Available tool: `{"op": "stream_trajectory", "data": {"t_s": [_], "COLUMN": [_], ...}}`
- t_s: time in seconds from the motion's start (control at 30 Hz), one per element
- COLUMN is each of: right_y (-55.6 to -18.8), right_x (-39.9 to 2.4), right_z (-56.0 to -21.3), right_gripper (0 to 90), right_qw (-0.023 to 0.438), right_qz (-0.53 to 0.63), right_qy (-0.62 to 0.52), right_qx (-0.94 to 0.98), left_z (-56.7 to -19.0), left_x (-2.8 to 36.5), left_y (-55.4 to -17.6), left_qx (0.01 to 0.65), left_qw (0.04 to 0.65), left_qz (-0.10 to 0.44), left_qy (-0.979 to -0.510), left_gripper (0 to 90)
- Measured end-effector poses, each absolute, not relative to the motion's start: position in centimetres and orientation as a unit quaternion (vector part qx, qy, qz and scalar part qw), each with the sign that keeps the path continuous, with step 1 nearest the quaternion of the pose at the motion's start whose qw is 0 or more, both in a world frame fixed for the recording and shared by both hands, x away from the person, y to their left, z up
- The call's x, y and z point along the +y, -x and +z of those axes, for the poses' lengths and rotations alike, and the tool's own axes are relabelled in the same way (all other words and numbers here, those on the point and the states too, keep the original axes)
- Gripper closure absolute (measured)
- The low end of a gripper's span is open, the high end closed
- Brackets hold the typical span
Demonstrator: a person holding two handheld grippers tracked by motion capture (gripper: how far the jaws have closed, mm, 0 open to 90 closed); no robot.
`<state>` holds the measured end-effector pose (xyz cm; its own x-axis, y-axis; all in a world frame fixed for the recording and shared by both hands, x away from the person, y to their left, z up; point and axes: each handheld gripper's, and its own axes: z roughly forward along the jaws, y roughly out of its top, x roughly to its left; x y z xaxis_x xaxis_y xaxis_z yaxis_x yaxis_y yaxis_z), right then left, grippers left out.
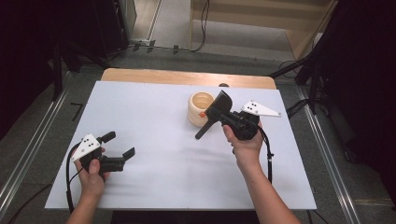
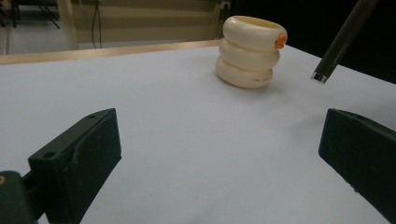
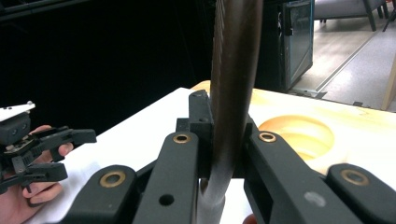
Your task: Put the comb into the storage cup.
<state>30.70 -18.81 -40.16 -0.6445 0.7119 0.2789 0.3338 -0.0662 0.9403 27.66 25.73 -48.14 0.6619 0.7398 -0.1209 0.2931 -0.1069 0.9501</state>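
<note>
The ribbed, stacked-ring plastic holder (image 1: 199, 108) is cream, with one orange spot at its rim. The tabletop (image 1: 154, 116) is white, wood-edged beyond the holder. The spatula-like utensil (image 1: 215, 112) is black.

Right gripper (image 1: 223, 113) grips dark spatula (image 1: 215, 111); left gripper (image 1: 118, 144) open.

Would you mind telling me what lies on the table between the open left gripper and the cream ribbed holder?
Nothing: in the high view, bare white tabletop separates the left gripper from the cream ribbed holder.
</note>
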Motion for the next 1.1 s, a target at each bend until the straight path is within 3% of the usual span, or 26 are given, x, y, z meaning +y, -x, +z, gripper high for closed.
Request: {"op": "stream_trajectory", "data": {"t_s": [1.1], "right_y": [-32.2], "right_x": [-19.3], "right_z": [-37.6], "right_gripper": [83.6], "right_qw": [0.172], "right_qz": [0.625], "right_qy": [-0.384], "right_qx": [0.658], "left_z": [-48.3], "left_x": [30.6], "left_y": [-25.6], "left_qx": [0.385], "left_qw": [0.548], "left_qz": [0.233], "left_qy": [-0.706], "left_gripper": [0.0]}}
